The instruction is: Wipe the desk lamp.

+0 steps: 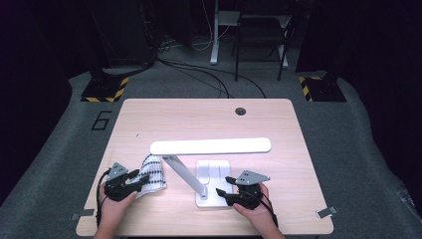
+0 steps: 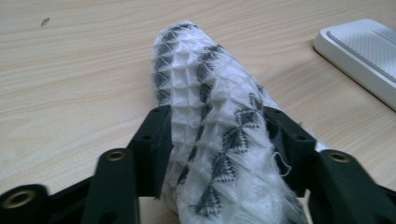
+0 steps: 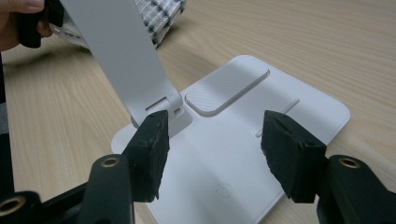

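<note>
A pale wooden tabletop (image 1: 149,119) is standing on grey carpet in a dark room. The left claw (image 1: 135,179) is clamping a white-and-black cloth (image 2: 210,116) lying near the front-left edge. The right claw (image 3: 212,149) is hanging open over the white lamp base (image 3: 299,105).

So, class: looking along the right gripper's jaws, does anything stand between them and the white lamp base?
Nothing visible does. The right gripper is open, its jaws over the near part of the lamp base, with bare base between them. The lamp arm rises at the left, beside one jaw.
</note>
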